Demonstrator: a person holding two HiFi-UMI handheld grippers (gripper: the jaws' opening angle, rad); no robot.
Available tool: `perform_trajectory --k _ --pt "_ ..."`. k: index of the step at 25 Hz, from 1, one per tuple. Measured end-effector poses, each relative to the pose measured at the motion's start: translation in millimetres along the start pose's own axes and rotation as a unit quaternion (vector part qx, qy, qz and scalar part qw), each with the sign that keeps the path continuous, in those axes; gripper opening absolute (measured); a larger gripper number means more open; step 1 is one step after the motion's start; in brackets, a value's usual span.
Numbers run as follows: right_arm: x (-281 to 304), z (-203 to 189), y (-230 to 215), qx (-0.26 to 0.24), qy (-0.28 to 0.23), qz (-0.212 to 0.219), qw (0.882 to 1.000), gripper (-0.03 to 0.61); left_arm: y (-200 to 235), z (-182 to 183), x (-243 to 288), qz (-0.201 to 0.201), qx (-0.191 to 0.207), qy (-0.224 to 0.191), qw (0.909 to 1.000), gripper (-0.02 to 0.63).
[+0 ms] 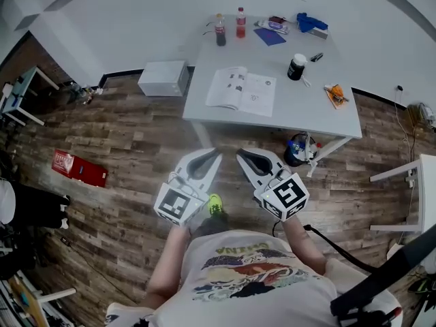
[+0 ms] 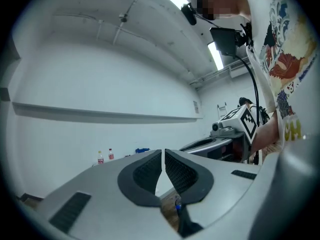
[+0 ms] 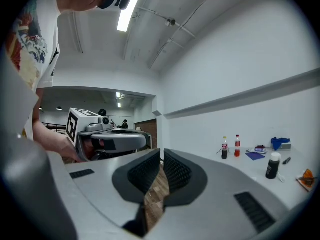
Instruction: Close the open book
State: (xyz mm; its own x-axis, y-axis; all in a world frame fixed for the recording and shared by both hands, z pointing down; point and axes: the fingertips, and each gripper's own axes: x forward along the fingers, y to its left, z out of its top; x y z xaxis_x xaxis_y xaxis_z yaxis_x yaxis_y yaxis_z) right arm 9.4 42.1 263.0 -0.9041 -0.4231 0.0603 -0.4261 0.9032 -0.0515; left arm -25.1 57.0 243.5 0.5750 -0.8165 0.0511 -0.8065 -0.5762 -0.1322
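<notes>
The open book (image 1: 242, 91) lies flat on the white table (image 1: 327, 118), near its front left edge, pages up. Both grippers hover over the wooden floor short of the table, held level and side by side. My left gripper (image 1: 216, 154) is shut with nothing in it, its tips (image 2: 163, 151) meeting. My right gripper (image 1: 240, 154) is shut and empty too, tips (image 3: 162, 151) together. The book does not show in either gripper view. In the left gripper view the right gripper's marker cube (image 2: 246, 120) appears at the right.
On the table stand two bottles (image 1: 230, 26), a dark jar (image 1: 296, 67), a purple sheet (image 1: 270, 36), a blue cloth (image 1: 310, 23) and an orange item (image 1: 335, 95). A white box (image 1: 163, 79) sits left of the table, a red box (image 1: 80, 168) on the floor.
</notes>
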Motion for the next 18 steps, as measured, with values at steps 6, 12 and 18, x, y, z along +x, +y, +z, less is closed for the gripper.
perform_trajectory --k 6,12,18 --pt "50.3 3.3 -30.1 0.005 0.006 -0.032 0.999 0.029 57.9 -2.6 23.4 -0.034 0.007 -0.001 0.9994 0.003" --pt "95.4 1.6 -60.5 0.01 0.014 -0.066 0.998 0.029 100.8 -14.8 43.7 -0.071 0.006 -0.017 0.9973 0.003" --pt "134.6 -0.6 -71.5 0.014 0.012 -0.085 0.996 0.029 138.0 -30.2 51.7 -0.096 0.011 -0.014 0.9953 0.003"
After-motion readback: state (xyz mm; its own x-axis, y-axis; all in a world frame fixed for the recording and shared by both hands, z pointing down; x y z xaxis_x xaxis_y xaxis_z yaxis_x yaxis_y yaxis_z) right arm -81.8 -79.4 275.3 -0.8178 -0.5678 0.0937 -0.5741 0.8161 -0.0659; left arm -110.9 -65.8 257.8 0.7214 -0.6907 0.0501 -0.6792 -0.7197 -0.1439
